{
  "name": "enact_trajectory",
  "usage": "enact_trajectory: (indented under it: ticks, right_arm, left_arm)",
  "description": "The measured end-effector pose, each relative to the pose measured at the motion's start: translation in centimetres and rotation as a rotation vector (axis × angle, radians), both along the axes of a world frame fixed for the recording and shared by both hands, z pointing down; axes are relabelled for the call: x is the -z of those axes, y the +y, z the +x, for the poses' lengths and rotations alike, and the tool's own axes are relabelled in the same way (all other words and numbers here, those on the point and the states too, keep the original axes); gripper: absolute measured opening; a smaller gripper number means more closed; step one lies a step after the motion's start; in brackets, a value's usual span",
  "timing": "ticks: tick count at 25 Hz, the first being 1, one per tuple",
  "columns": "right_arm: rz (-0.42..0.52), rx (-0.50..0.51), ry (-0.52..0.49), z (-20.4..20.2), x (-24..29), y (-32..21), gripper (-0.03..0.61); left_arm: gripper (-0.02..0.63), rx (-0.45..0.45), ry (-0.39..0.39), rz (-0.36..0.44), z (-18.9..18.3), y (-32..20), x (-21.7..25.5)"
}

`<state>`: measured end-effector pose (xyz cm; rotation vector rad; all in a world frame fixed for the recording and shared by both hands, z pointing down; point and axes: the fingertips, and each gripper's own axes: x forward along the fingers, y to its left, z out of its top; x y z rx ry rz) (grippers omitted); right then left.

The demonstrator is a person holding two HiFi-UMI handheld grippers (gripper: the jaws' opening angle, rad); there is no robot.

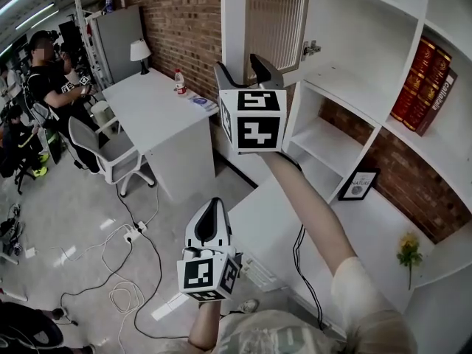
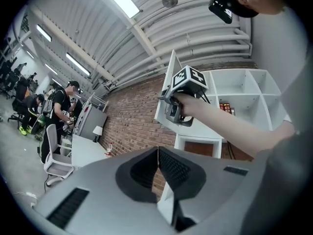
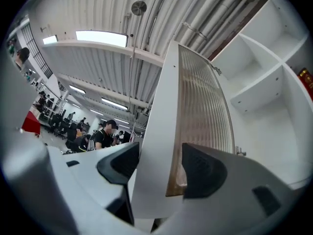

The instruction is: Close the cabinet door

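While the right tongs [image 1: 243, 68], grey plastic with black ribbed pads, are held up at the door: jaws spread as wide as they go, gripping nothing. The door's white free edge stands between them, and neither pad looks pressed against it.
Left tongs [image 1: 213, 211]: same grey make, jaws closed together on nothing. They sit low at six o'clock in the head view, well apart from the door.
Cabinet door [image 1: 276, 17]: white frame around a ribbed glass panel, swung open and standing out from the shelves. It is at twelve o'clock from the right tongs, long axis upright.
Hinge fitting [image 1: 311, 49]: small metal piece on the door's three o'clock side. The free edge is at nine o'clock.
Cabinet [image 1: 369, 21]: white open-shelved wall unit at two o'clock, with red-spined books [image 1: 424, 87] on a shelf at three o'clock.
Deciding relation: the right hand is far nearer, already straddling the upright free edge. Closing probably calls for a sideways sweep toward three o'clock, swinging the panel about its hinge side.
Risk: the frame might snag in the open jaws.
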<state>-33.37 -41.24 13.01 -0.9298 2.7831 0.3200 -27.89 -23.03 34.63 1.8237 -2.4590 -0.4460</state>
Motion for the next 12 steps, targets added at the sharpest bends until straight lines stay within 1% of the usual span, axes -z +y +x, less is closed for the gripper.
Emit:
enact_trajectory:
  ticks: [4, 8, 12]
  right_arm:
    - [-0.009, -0.004, 0.000, -0.01, -0.18, -0.12, 0.262]
    - [-0.048, 0.008, -0.010, 0.17, -0.38, -0.27, 0.259]
    - [-0.050, 0.005, -0.005, 0.41, -0.43, 0.06, 0.241]
  left_arm:
    - [0.015, -0.014, 0.008, -0.005, 0.09, -0.29, -0.22]
    - [0.015, -0.019, 0.014, 0.002, 0.29, -0.32, -0.27]
    - [0.015, -0.023, 0.017, 0.000, 0.39, -0.07, -0.29]
